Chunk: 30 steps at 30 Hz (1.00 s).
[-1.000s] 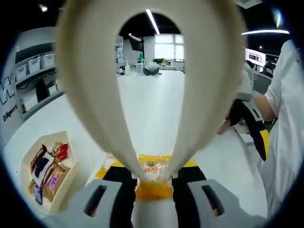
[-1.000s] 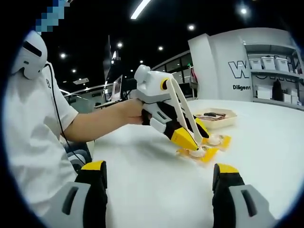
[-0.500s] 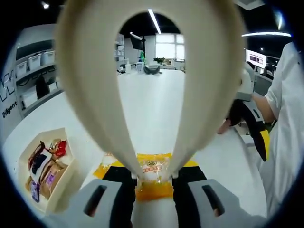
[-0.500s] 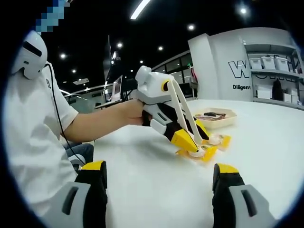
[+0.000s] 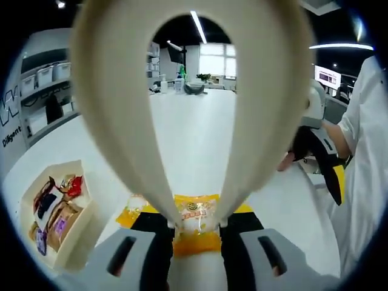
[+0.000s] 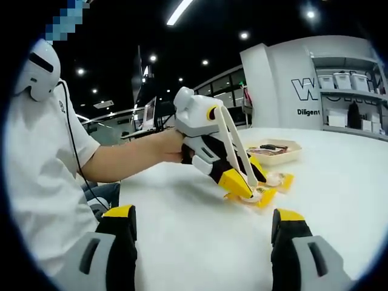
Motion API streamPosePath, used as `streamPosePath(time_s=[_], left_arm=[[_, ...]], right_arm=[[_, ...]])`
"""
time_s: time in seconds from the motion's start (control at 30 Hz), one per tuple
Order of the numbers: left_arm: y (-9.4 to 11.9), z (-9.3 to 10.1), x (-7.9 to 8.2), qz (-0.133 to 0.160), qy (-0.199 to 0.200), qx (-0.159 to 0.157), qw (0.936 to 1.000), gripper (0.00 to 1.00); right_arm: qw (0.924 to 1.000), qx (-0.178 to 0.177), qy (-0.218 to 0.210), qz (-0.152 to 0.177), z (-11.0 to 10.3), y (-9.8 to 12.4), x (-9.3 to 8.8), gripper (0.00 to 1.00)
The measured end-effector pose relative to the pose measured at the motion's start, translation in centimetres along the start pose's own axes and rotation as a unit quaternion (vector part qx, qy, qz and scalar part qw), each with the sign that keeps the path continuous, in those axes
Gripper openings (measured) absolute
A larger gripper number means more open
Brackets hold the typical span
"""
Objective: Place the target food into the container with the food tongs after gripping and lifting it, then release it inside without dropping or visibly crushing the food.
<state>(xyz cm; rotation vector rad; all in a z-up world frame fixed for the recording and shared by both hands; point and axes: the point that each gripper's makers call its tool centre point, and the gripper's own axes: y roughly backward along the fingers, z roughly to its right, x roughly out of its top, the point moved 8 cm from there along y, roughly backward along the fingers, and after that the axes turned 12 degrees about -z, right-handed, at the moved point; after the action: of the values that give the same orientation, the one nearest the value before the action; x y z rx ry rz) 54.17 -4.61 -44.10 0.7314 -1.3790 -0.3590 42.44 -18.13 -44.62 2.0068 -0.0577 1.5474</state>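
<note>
yellow snack pkt [image 5: 195, 213] pinched in cream tongs [image 5: 194, 109]; tray [image 5: 74, 251] nearby, prob half-full.

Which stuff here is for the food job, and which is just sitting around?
For the job:
- food tongs, in the left gripper
- yellow food packet
- container with snacks

Just around:
- right gripper, open, holding nothing
- shelf bins
- white table

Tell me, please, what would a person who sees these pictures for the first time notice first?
First, the cream food tongs, looming across the left gripper view, tips closed on a yellow food packet on the white table. To the left stands an open container of wrapped snacks. In the right gripper view, a person's hand aims the left hand-held gripper down at the packet, while the right hand-held gripper is open over bare table.
</note>
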Motion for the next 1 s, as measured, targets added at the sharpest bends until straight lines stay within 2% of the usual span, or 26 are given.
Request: streamPosePath(time_s=[1.0], left_arm=[[-0.07,0.42,-0.25,0.014,-0.008,0.009,0.9998,0.21]], right_arm=[[1.0000,0.001,-0.001,0.000,-0.13,0.10,-0.14,0.93]])
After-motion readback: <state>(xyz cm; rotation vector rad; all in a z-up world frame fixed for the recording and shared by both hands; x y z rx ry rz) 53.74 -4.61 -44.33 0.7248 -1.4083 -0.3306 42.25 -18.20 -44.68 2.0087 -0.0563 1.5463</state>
